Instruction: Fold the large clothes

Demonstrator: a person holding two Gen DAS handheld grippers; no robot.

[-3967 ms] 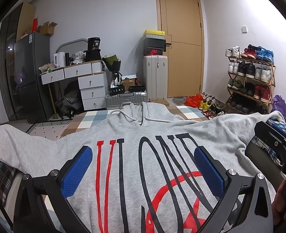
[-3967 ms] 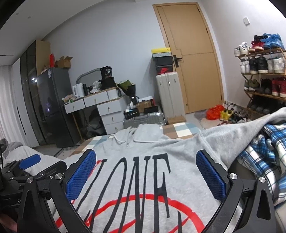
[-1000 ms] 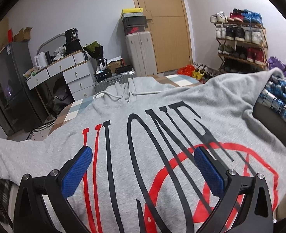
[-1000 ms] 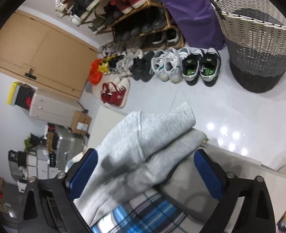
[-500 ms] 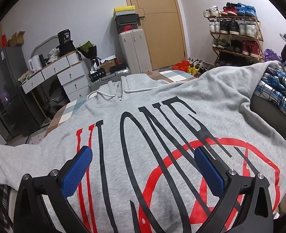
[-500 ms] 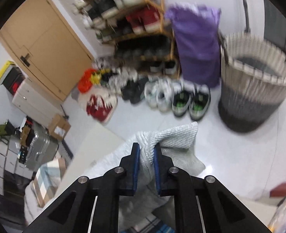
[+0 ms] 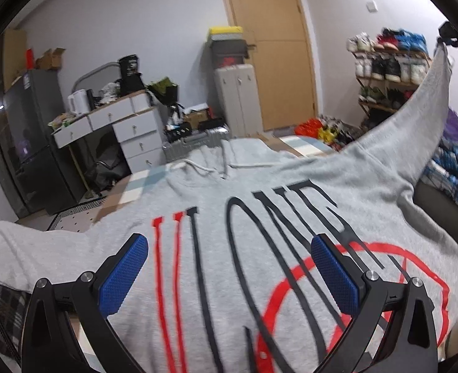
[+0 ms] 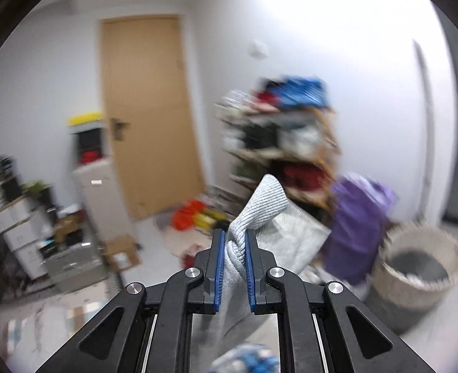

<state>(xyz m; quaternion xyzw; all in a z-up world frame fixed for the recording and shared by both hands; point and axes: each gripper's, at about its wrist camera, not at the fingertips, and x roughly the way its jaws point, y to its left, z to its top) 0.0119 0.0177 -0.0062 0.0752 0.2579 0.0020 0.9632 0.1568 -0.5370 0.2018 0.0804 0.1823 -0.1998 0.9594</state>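
Note:
A grey hoodie (image 7: 260,205) with black letters and a red circle print lies spread face up on the bed. My left gripper (image 7: 229,261) hovers open just above its chest print, nothing between the blue pads. The hoodie's right sleeve (image 7: 427,93) is pulled up and taut toward the upper right of the left wrist view, where my right gripper (image 7: 446,35) holds its cuff. In the right wrist view my right gripper (image 8: 234,248) is shut on the ribbed sleeve cuff (image 8: 266,199), which sticks out past the pads.
A blue plaid blanket (image 7: 452,168) lies at the bed's right side. A shoe rack (image 8: 284,143), a purple bag (image 8: 356,227) and a wicker basket (image 8: 415,276) stand along the right wall. A desk with drawers (image 7: 113,130), a fridge (image 7: 26,143) and suitcases (image 7: 235,96) stand beyond the bed.
My right gripper shut on the sleeve cuff hanging at the bed's edge, then rose fast and rolled level, lifting the sleeve taut. My left gripper moved only slightly and stayed open.

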